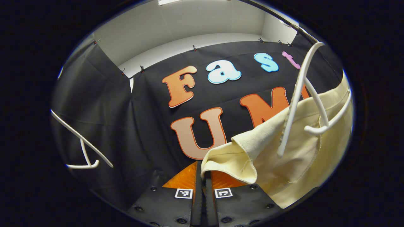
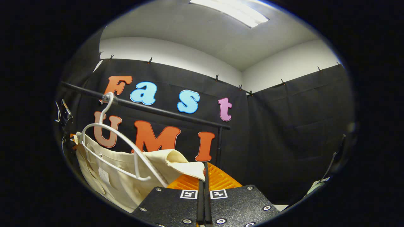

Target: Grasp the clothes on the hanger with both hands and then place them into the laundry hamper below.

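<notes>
Left gripper view has the left gripper [image 1: 203, 176] pinching one corner of the cream garment [image 1: 284, 151], and in the right gripper view the right gripper [image 2: 203, 176] pinches its other corner. By my judgement the two-handed grasp is done, while the cloth hangs loosely about the white hanger [image 2: 123, 142] on the black rail [image 2: 157, 112], not yet freed or lowered. Where the hamper stands I cannot tell, and both views cut off the garment's lower part.

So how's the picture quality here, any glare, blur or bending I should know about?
Left gripper view: fisheye bends the white hanger near the edge; the cream garment is sharp and evenly lit. Right gripper view: the ceiling light blows out to white, and the clothes rail curves.
</notes>
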{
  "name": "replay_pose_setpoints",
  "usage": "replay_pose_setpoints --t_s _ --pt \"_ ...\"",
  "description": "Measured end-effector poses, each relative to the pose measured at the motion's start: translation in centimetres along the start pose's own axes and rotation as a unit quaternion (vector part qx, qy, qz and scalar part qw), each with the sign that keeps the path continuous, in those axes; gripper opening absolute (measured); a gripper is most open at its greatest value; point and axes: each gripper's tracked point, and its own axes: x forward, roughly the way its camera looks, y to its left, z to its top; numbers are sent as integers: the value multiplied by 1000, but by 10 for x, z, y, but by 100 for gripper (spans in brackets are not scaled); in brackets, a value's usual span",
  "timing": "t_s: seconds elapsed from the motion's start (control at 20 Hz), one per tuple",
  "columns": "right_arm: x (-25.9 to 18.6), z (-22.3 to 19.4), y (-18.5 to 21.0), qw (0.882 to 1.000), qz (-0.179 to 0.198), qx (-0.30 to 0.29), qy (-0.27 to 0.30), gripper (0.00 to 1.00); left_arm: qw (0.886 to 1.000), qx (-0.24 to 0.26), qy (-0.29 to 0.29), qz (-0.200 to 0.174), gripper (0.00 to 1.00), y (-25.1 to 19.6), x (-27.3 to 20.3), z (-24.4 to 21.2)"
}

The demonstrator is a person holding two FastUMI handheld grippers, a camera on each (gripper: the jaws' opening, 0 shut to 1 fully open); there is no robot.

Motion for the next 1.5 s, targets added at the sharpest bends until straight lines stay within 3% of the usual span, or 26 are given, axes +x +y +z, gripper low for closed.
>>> replay_pose_setpoints --t_s 0.35,0.65,0.7,1.05,1.1,1.3,1.5 --pt "-18 -56 17 999 4 14 38 0 999 20 25 5 11 16 -24 -37" --pt "-42 -64 25 998 22 6 50 0 999 30 32 4 11 33 -71 -54" --pt "-48 -67 25 998 25 4 50 0 999 28 33 5 7 38 -77 -56" --pt "-92 -57 34 998 43 13 37 0 999 24 43 15 14 57 -115 -59" --pt "-96 -54 38 998 49 18 37 0 999 18 44 14 11 60 -121 -58" --pt "-111 -37 69 995 89 40 27 0 999 -16 49 -3 11 56 -154 -55" --pt "-130 -31 122 987 152 49 22 0 995 -58 62 -43 11 32 -182 -53"
